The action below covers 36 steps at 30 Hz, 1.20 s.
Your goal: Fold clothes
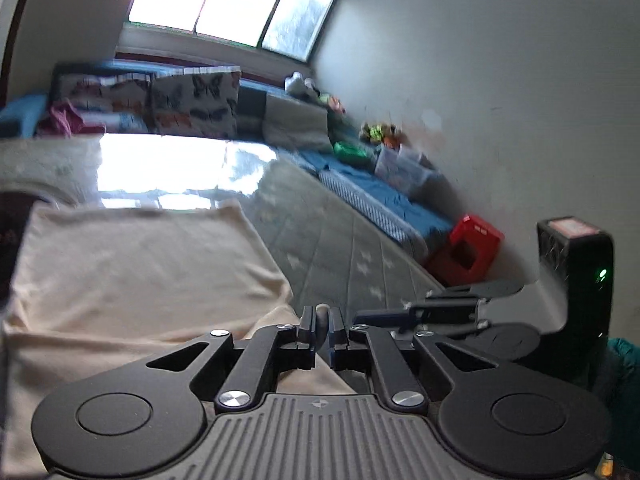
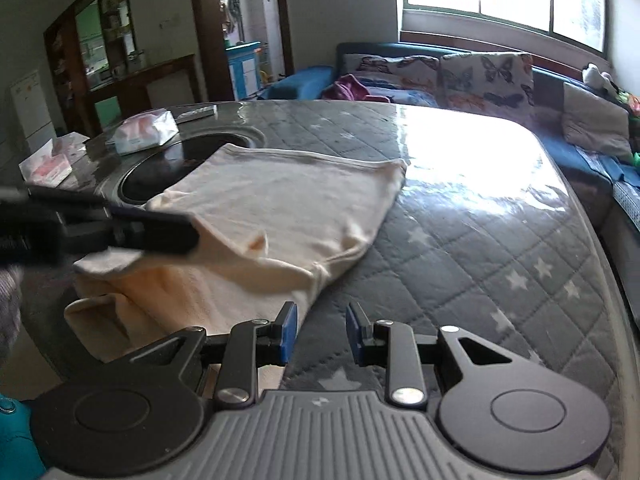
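Observation:
A cream garment (image 2: 280, 208) lies partly folded on the grey quilted table cover (image 2: 480, 260), its near edge hanging over the table's front. It also shows in the left wrist view (image 1: 132, 264). My left gripper (image 1: 321, 332) is shut on a fold of the garment's near edge; it appears in the right wrist view (image 2: 152, 232) at the left, pinching the cloth. My right gripper (image 2: 322, 334) is open and empty, just right of the garment's near corner; it also shows in the left wrist view (image 1: 440, 308).
Two tissue packs (image 2: 146, 132) (image 2: 48, 162) lie at the table's far left beside a dark round inset (image 2: 160, 168). A sofa with butterfly cushions (image 2: 484, 76) runs behind the table. A red box (image 1: 472, 248) stands on the floor by the wall.

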Each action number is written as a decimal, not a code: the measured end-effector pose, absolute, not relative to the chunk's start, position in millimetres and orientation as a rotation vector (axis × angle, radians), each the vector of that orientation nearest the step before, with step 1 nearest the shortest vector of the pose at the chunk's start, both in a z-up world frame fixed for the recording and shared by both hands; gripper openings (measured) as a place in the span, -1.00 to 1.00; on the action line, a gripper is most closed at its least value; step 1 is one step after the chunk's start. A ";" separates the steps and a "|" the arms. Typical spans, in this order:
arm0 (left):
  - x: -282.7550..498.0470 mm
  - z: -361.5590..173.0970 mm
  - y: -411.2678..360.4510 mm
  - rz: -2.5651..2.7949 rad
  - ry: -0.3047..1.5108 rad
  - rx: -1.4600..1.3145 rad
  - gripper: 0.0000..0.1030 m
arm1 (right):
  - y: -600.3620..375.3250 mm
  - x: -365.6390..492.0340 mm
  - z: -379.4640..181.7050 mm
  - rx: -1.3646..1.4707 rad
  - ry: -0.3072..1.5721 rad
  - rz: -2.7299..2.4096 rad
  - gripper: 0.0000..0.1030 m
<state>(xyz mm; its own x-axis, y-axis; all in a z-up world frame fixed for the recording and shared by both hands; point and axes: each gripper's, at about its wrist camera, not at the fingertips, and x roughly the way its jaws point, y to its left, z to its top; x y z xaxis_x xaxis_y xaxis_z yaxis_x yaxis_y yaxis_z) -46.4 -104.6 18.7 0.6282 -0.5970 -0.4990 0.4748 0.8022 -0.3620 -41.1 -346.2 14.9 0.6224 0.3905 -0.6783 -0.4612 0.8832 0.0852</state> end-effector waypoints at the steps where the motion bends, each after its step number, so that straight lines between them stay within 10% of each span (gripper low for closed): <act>1: -45.0 15.5 -104.8 -0.627 0.661 -0.209 -0.81 | -347.2 -41.7 14.9 -0.099 0.755 0.486 -0.48; 11: -53.2 19.5 -72.5 -0.583 0.648 -0.194 -0.27 | -336.5 -42.0 22.4 -0.056 0.749 0.533 -0.48; 36: -50.2 -13.5 29.7 -0.231 0.696 -0.161 -0.26 | -292.9 -24.0 23.2 -0.156 0.723 0.522 -0.92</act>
<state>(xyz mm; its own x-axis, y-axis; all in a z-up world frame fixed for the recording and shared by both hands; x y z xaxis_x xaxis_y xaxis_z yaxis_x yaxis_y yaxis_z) -50.2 29.7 -13.5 0.7435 -0.2638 -0.6145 0.1567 0.9620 -0.2235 -24.0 -292.9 23.2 0.6289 0.4004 -0.6665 -0.5060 0.8616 0.0402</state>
